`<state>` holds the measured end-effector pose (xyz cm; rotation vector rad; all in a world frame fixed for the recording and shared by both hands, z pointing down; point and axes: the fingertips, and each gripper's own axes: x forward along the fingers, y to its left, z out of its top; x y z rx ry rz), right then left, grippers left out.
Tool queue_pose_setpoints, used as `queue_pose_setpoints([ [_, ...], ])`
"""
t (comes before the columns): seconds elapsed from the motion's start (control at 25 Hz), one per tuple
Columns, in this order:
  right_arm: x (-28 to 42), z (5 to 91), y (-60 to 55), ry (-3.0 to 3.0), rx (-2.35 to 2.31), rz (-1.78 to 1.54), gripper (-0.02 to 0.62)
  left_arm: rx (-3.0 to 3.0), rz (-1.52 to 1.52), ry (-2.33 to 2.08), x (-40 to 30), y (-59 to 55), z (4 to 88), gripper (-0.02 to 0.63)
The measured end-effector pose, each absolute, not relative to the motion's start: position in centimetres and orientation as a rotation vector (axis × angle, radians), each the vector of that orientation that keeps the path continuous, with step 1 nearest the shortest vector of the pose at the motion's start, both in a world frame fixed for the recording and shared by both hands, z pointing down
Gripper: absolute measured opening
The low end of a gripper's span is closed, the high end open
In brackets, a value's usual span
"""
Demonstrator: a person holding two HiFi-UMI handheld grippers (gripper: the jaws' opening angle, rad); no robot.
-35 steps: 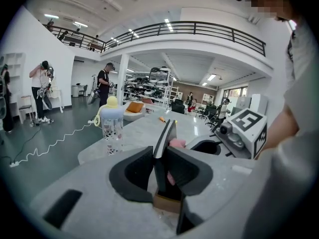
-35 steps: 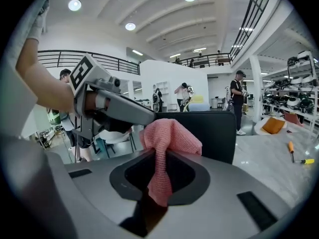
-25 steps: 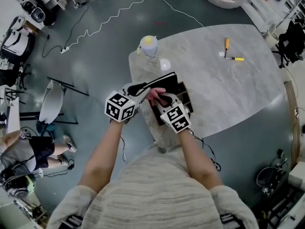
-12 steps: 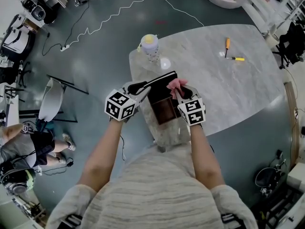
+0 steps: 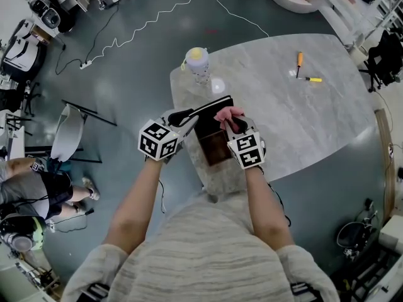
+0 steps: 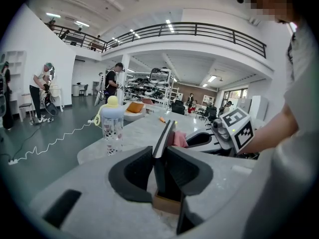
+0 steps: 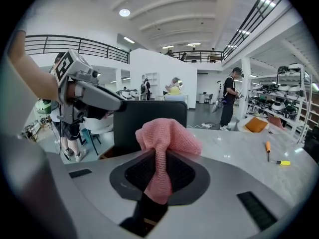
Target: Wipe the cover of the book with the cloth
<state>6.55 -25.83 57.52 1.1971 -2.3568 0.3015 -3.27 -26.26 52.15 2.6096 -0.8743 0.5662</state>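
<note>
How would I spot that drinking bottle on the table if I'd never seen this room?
Find the big pale grey table; at its left edge, just beyond the black book, stands the bottle. It is clear with a pale yellow cap, and upright, while the orange-handled tool and the small yellow tool lie flat farther right.

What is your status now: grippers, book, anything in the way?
Left gripper shut on book cover, raised on edge. Right gripper shut on pink cloth, beside cover. Bottle beyond, apart.
</note>
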Motion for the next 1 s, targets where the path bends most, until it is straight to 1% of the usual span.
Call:
queue_pose_setpoints([
  [0.4,-1.7,57.8,-22.5,-2.428,0.867,0.210,0.049,2.593,0.540,-0.861,-3.1,-26.6,52.3,0.098],
  [0.52,-2.7,57.6,-22.0,-2.457,0.821,0.220,0.049,2.591,0.536,-0.848,-3.1,-26.5,52.2,0.098],
  [0.72,0.3,57.4,-23.1,-2.454,0.900,0.288,0.049,2.589,0.520,-0.824,-2.9,-26.4,52.1,0.098],
  [1.0,9.3,57.1,-26.3,-2.344,1.130,0.362,0.049,2.614,0.549,-0.798,-2.2,-26.3,52.3,0.098],
])
